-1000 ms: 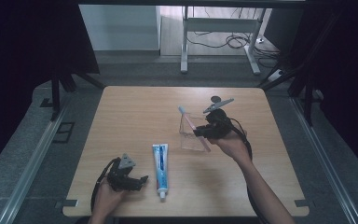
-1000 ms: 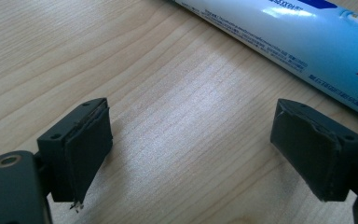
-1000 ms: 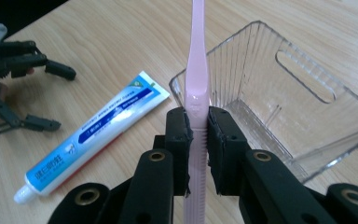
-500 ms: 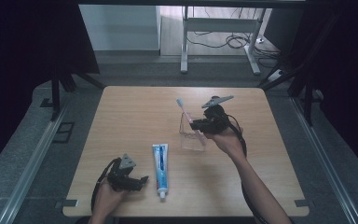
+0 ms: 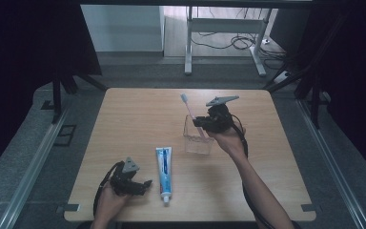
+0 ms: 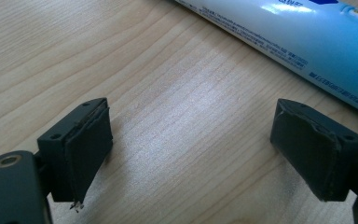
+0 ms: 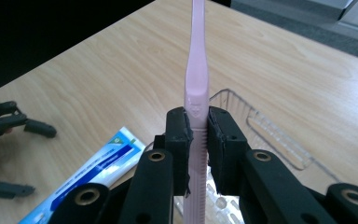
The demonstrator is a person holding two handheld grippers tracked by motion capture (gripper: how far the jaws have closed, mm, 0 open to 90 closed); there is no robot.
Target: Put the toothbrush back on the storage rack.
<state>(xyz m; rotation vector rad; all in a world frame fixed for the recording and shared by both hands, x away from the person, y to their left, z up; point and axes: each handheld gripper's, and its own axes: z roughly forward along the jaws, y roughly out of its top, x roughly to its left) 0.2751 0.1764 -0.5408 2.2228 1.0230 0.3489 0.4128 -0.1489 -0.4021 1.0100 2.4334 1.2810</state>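
left tongs (image 5: 140,185) agape; right tongs (image 5: 201,125) clamped

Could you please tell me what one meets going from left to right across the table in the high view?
Left gripper → toothpaste tube → clear cup → right gripper, clamping the pink toothbrush.

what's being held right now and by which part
The right gripper clamps the pink toothbrush by its handle; the left gripper holds nothing.

Left gripper (image 5: 143,185): showing black jaws, grey three-cornered plate, trailing black cable.
Right gripper (image 7: 199,135): displaying black jaws, brass-ringed screw holes.
Forearms: showing no sleeves.
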